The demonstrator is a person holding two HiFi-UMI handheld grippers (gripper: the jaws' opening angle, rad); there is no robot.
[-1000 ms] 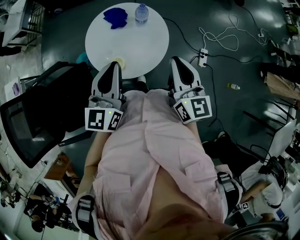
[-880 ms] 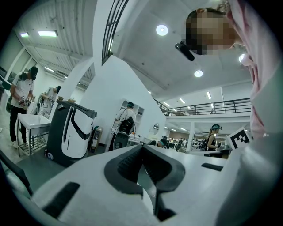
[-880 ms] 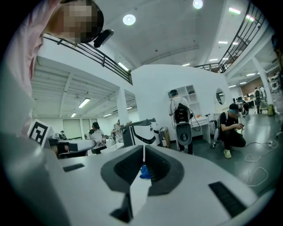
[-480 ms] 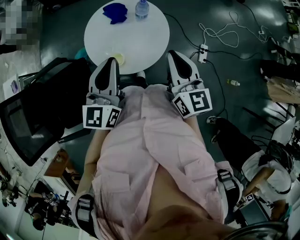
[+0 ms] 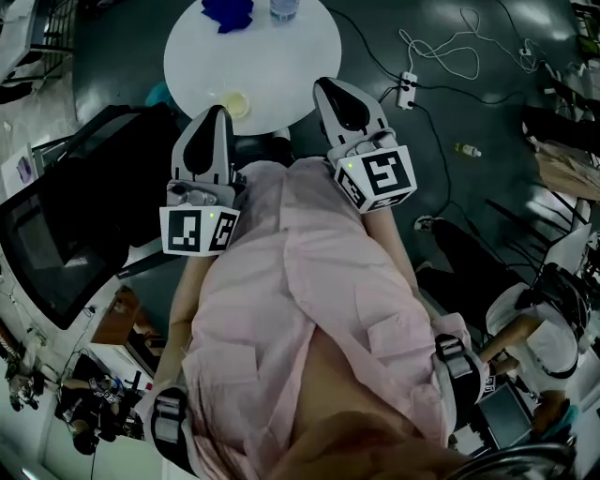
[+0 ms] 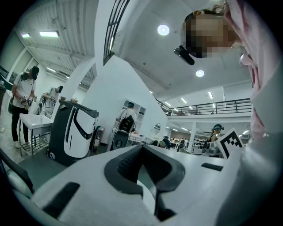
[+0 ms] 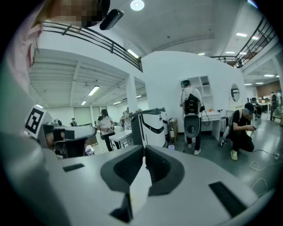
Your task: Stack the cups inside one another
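A pale yellowish cup (image 5: pixel 236 103) stands upright near the front edge of the round white table (image 5: pixel 272 66). A dark blue object (image 5: pixel 228 11), too small to tell what it is, lies at the table's far side beside a clear bottle (image 5: pixel 284 7). My left gripper (image 5: pixel 214 117) is held close to the body just short of the table, left of the cup; its jaws meet with nothing between them (image 6: pixel 141 148). My right gripper (image 5: pixel 330 89) reaches the table's near right edge, also shut and empty (image 7: pixel 144 148).
A black chair (image 5: pixel 66 225) stands at the left, close to the table. A power strip (image 5: pixel 406 89) with white cables and a small bottle (image 5: pixel 466 148) lie on the dark floor at the right. A seated person (image 5: pixel 534 328) is at the lower right.
My right gripper has moved forward and a little left, so its tip now overlaps the table's edge. The left gripper has kept its place. The table sits higher in the head view.
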